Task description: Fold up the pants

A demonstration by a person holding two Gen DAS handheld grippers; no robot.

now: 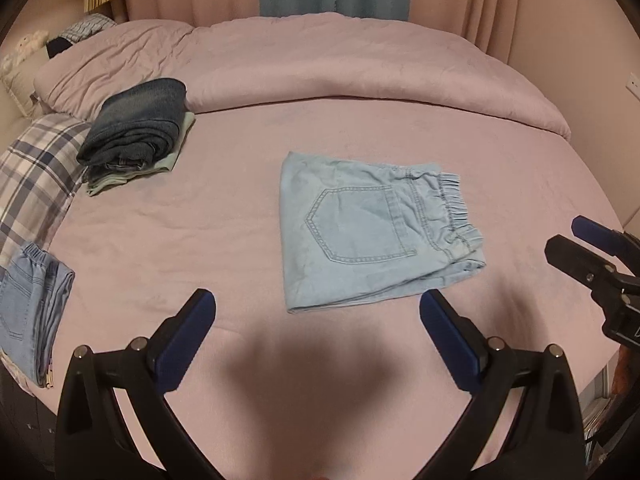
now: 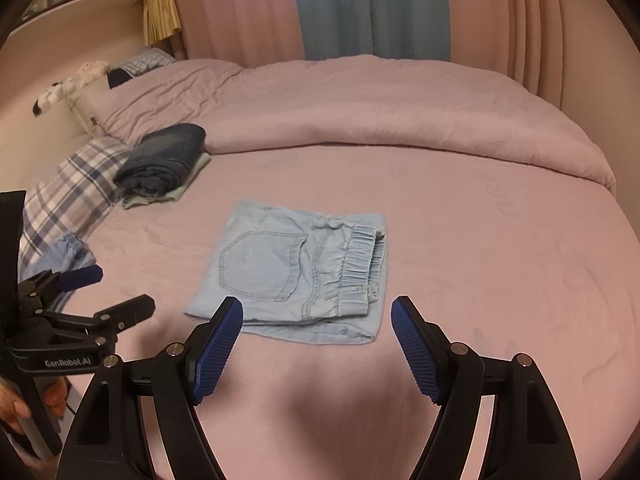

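Both grippers [image 1: 318,304] [image 2: 318,312] agape, empty; folded pants [image 1: 372,228] just beyond fingertips.

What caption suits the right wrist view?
Open right gripper above folded light-blue pants on a pink bed.

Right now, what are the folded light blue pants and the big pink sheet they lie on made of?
The folded light blue pants look like soft, washed denim: matte weave, stitched seams around a patch pocket, gathered elastic waistband. The big pink sheet looks like smooth matte woven cloth, perhaps cotton; it shows shallow creases and no shine. The exact fibre cannot be told.
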